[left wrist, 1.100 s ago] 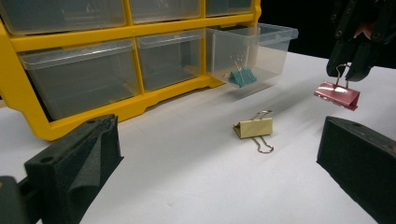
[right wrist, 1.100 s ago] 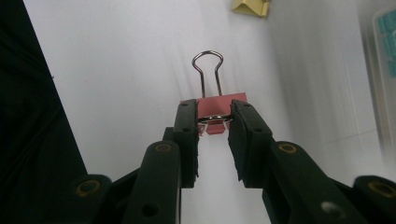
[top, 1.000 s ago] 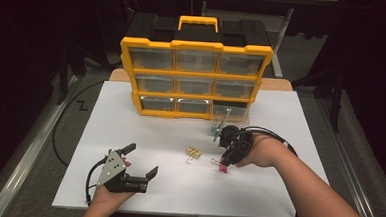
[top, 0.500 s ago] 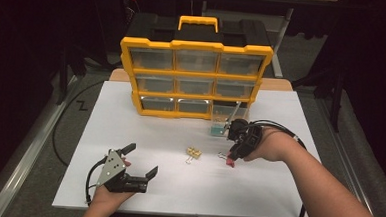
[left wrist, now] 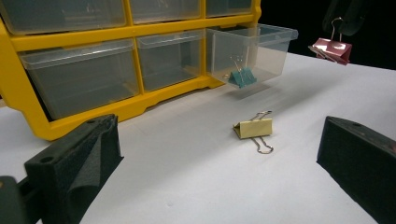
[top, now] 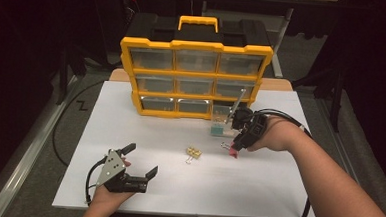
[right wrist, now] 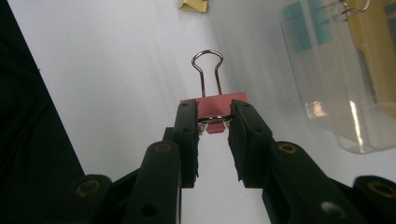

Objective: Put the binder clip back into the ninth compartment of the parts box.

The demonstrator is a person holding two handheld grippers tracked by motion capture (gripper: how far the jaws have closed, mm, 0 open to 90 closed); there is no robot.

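One red clip (right wrist: 214,113) — right claw (right wrist: 212,122) clamped.

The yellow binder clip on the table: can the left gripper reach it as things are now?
Probably yes. The left gripper is open, and bare white table lies between it and the yellow binder clip.

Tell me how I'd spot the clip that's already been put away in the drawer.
Start at the big yellow plastic drawer cabinet at the back of the white table. Its bottom-right clear plastic drawer is pulled out, and inside lies a small teal binder clip. The yellow binder clip lies loose on the table, and the red binder clip hangs in the right tongs.
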